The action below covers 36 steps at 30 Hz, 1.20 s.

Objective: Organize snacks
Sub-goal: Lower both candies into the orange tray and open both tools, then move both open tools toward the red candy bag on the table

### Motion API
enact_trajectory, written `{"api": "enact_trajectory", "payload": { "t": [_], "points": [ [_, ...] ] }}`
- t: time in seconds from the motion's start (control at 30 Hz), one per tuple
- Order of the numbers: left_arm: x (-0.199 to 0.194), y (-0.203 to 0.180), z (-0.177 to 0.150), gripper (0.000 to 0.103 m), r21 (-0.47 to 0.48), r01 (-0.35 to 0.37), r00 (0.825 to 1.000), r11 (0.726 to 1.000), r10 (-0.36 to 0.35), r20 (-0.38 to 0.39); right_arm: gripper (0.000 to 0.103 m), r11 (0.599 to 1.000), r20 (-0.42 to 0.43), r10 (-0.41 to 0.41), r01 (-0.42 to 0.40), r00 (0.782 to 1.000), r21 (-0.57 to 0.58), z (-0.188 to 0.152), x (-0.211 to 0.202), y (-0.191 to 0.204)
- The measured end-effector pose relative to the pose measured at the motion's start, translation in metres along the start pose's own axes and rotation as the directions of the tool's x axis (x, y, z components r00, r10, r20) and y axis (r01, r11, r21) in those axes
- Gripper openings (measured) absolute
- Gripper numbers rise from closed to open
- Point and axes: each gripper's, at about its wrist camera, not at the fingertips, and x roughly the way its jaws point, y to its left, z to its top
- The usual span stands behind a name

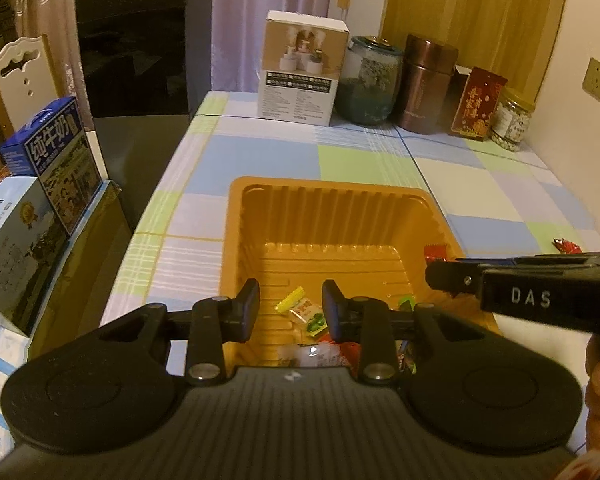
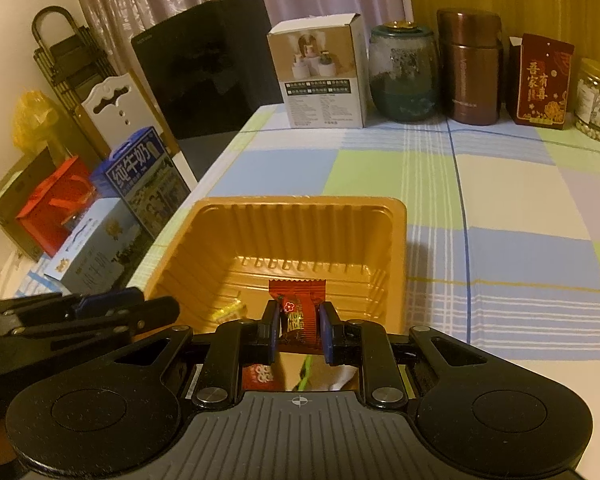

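Right wrist view: right gripper (image 2: 299, 329) clamped on red candy (image 2: 296, 312), long axis upright, over orange tray (image 2: 396, 216) near edge; left gripper (image 1: 291, 310) apart, seemingly empty

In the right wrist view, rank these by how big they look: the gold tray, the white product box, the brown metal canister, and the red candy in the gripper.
1. gold tray, largest, though nearest the camera
2. white product box
3. brown metal canister, close to the box, so that order is unsure
4. red candy, smallest, pinched in the right gripper
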Motion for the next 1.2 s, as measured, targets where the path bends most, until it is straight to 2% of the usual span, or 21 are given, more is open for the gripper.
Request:
{"api": "enact_trajectory", "payload": {
  "t": [0.17, 0.23, 0.27, 0.3, 0.63, 0.7, 0.93, 1.2],
  "points": [
    [-0.009, 0.006, -0.002, 0.031, -0.016, -0.003, 1.0, 1.0, 0.003, 0.009, 0.023, 0.998, 0.024, 0.059, -0.06, 0.998, 0.029, 0.004, -0.001, 0.003],
    [-0.013, 0.007, -0.003, 0.032, -0.02, -0.004, 1.0, 1.0, 0.004, 0.011, 0.043, 0.997, 0.037, 0.06, -0.061, 0.998, 0.042, 0.005, -0.004, 0.002],
    [-0.014, 0.008, -0.004, 0.032, -0.024, -0.003, 1.0, 1.0, 0.004, 0.013, 0.059, 0.997, 0.048, 0.057, -0.059, 0.997, 0.05, 0.005, -0.006, 0.001],
    [-0.016, 0.008, -0.005, 0.032, -0.026, -0.003, 1.0, 1.0, 0.003, 0.013, 0.061, 0.997, 0.055, 0.054, -0.057, 0.997, 0.056, 0.004, -0.008, -0.001],
    [-0.041, -0.007, -0.016, 0.038, -0.047, 0.03, 0.999, 0.998, -0.029, 0.018, 0.061, 0.993, 0.032, -0.031, 0.027, 0.999, 0.112, -0.018, -0.043, -0.024],
    [-0.047, -0.012, -0.019, 0.045, -0.046, 0.037, 0.999, 0.998, -0.036, 0.018, 0.061, 0.991, 0.03, -0.045, 0.041, 0.999, 0.124, -0.025, -0.053, -0.028],
    [-0.07, -0.033, -0.026, 0.05, -0.042, 0.063, 0.998, 0.997, -0.062, 0.026, 0.061, 0.98, 0.044, -0.088, 0.078, 0.995, 0.185, -0.054, -0.099, -0.042],
    [-0.097, -0.067, -0.038, 0.065, -0.026, 0.104, 0.994, 0.994, -0.103, 0.04, 0.062, 0.967, 0.06, -0.156, 0.14, 0.986, 0.213, -0.079, -0.147, -0.057]
  ]
}}
